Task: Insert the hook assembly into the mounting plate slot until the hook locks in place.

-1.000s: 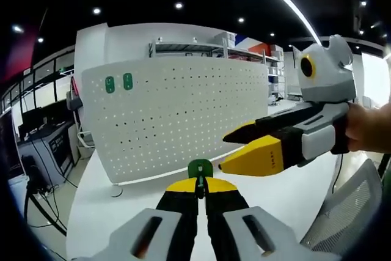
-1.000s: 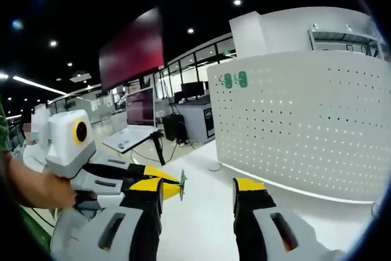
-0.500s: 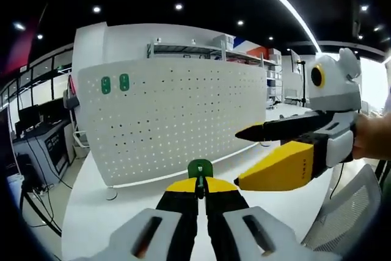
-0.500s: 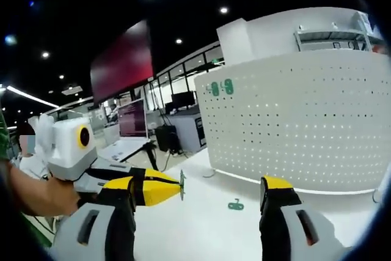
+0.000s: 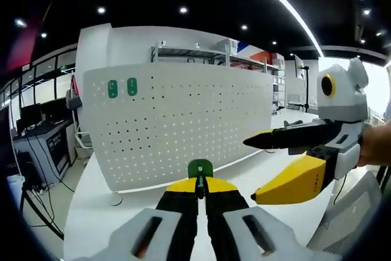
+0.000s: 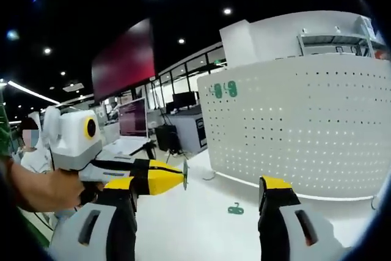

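A white pegboard mounting plate stands upright on the white table, with two green hooks seated near its upper left corner. My left gripper is shut on a green hook piece that sticks up from its yellow tips, some way short of the plate. My right gripper comes in from the right with its jaws wide apart. In the right gripper view the right gripper is open and holds nothing. The left gripper holds the green hook piece edge-on. Another green hook lies flat on the table before the plate.
The white table carries the plate's base. Desks with monitors stand to the left beyond the table's edge. Shelving rises behind the plate. A mesh chair back is at the lower right. A hand holds the left gripper.
My right gripper's jaws spread wider, and it drew off to the right in the left gripper view. The left gripper still grips the hook piece. A green hook on the table came into sight.
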Demonstrator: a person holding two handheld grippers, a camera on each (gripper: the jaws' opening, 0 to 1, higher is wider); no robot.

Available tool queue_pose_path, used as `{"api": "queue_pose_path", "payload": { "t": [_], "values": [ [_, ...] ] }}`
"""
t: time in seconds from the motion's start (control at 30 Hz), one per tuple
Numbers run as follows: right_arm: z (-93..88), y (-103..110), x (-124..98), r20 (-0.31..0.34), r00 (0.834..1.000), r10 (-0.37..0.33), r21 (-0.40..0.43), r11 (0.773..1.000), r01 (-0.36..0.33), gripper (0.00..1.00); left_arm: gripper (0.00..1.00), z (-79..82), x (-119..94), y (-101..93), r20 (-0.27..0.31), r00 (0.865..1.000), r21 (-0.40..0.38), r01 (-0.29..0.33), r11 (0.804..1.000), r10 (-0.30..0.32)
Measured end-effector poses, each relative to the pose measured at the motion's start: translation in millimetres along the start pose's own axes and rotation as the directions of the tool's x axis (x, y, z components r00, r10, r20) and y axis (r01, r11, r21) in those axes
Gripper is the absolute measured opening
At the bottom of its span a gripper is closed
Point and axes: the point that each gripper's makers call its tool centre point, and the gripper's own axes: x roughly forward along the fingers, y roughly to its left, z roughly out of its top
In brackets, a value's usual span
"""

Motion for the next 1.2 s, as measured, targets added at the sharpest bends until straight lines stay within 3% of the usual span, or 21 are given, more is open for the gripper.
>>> {"api": "queue_pose_path", "payload": {
  "t": [0.17, 0.53, 0.93, 1.2],
  "values": [
    [6.9, -7.7, -8.1, 0.01, 1.0, -0.014, -0.014, 1.0, 0.014, 0.84, 0.03, 9.6, 5.7, 3.9, 0.011, 1.0, 0.003, -0.01, 1.0, 0.01],
    [13.7, -9.0, -18.2, 0.024, 1.0, 0.006, -0.065, 0.998, -0.004, 0.83, 0.03, 58.6, 9.9, 25.1, 0.088, 0.991, -0.018, -0.102, 0.995, 0.103],
    [15.2, -11.9, -32.0, 0.048, 0.999, 0.013, -0.069, 0.998, -0.01, 0.83, 0.03, 92.3, 21.8, 19.7, 0.111, 0.98, -0.04, -0.161, 0.986, 0.164],
    [20.8, -22.8, -48.3, 0.053, 0.998, 0.015, -0.096, 0.995, -0.009, 0.82, 0.03, 122.4, 36.9, 20.5, 0.144, 0.971, -0.009, -0.193, 0.981, 0.193]
  ]
}}
